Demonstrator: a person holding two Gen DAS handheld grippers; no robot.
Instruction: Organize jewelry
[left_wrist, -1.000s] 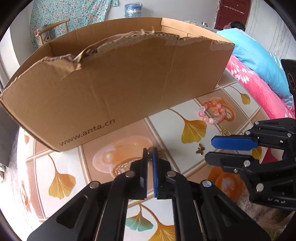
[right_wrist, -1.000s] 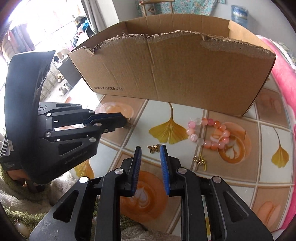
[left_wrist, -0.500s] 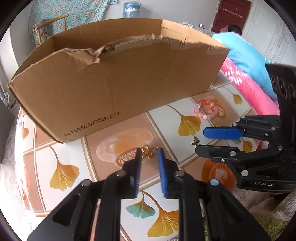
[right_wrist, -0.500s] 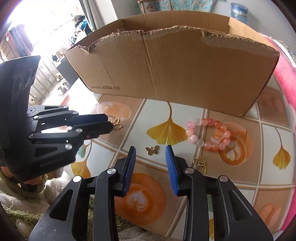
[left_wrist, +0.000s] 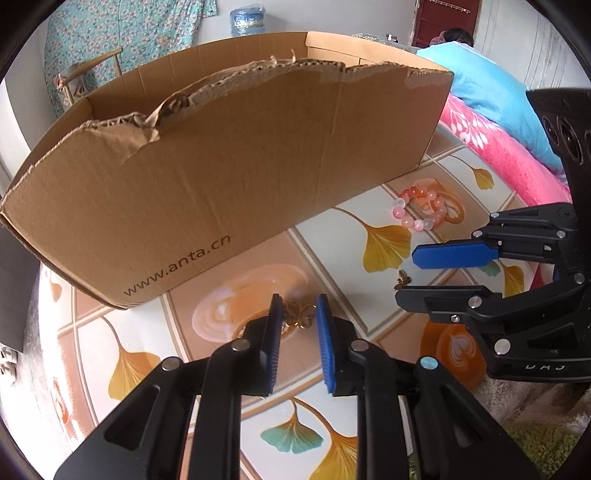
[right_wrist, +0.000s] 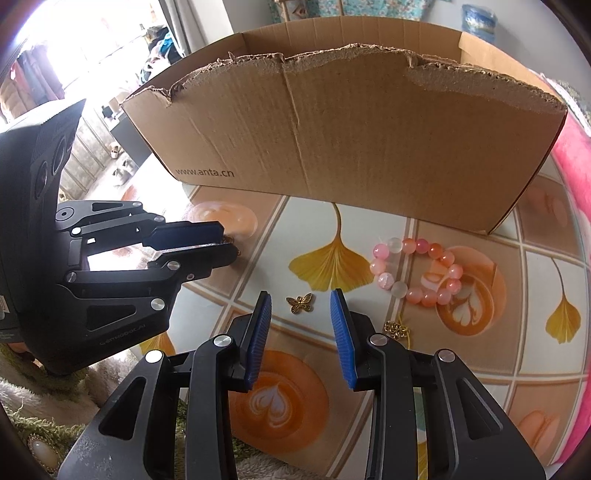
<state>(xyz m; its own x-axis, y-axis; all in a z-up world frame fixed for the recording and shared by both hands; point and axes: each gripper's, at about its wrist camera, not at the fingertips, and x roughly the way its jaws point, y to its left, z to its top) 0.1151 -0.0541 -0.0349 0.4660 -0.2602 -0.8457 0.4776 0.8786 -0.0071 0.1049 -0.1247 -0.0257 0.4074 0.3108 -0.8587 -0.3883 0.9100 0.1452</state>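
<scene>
Lying between the left gripper (apparently untouched): gold chain.

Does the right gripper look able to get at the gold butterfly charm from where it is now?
Probably yes. The butterfly charm lies flat on the table just ahead of the right gripper, between its open jaws, with nothing covering it; the bead bracelet sits off to the side.
</scene>
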